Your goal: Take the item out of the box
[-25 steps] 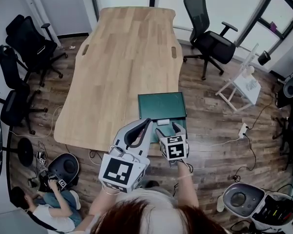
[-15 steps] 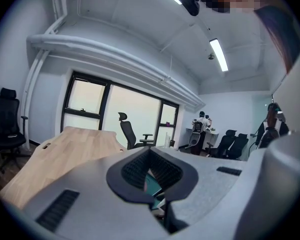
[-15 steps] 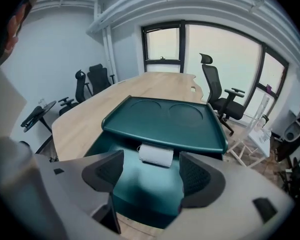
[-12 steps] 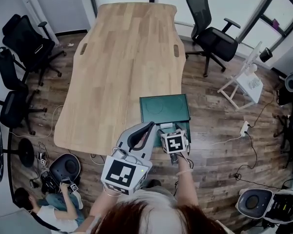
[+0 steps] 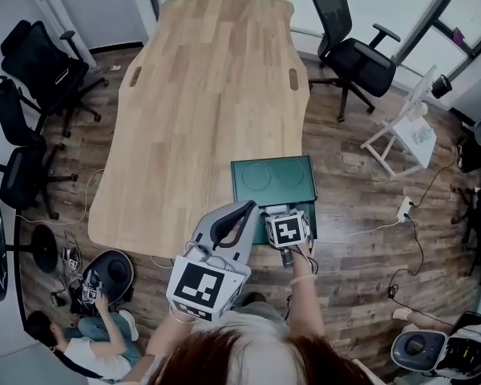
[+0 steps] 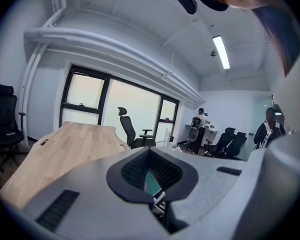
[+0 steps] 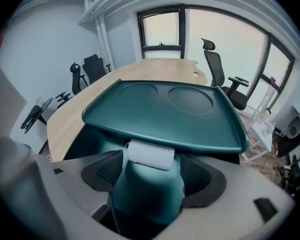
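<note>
A dark green box stands at the near right corner of the wooden table, its lid folded back flat. My right gripper reaches down into the box. In the right gripper view a teal rounded item with a white tag sits between the spread jaws of my right gripper, under the lid. The pads lie close along its sides and I cannot see them pressing. My left gripper hovers just left of the box, jaws together and empty.
Black office chairs stand at the far right and along the left. A white stand and a power strip are on the floor to the right. A person sits on the floor at lower left.
My right gripper has pushed slightly farther into the box. The left gripper has stayed beside it, still closed.
</note>
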The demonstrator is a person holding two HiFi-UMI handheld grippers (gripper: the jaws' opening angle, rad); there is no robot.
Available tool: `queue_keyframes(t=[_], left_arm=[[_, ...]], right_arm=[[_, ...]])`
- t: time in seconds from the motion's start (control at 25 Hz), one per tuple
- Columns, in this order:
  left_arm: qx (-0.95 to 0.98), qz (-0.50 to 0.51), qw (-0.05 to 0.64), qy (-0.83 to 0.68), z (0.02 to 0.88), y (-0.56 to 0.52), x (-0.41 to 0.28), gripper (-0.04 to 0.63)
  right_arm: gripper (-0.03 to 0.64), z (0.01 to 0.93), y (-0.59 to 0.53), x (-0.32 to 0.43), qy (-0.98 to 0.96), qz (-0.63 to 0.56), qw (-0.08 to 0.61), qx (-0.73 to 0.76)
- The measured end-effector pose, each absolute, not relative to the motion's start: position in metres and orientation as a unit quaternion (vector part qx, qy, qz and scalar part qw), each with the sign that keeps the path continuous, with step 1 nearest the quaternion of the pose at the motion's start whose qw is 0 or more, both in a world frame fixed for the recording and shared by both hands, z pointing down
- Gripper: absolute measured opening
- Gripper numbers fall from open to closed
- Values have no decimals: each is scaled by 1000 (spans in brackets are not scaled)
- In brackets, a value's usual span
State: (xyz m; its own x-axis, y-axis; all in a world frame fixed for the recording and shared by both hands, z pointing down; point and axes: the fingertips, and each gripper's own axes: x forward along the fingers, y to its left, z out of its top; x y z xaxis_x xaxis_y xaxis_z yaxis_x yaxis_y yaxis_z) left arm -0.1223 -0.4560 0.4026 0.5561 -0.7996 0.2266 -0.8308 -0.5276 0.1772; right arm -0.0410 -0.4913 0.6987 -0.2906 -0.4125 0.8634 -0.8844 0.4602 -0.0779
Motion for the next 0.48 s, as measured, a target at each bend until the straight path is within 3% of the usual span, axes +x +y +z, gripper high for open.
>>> queue_keyframes(t=[0.48], left_arm=[[862,73,154,-477,412,-468,-127,8]], right_arm=[[348,712,-499,-39,-729,304,404,461]])
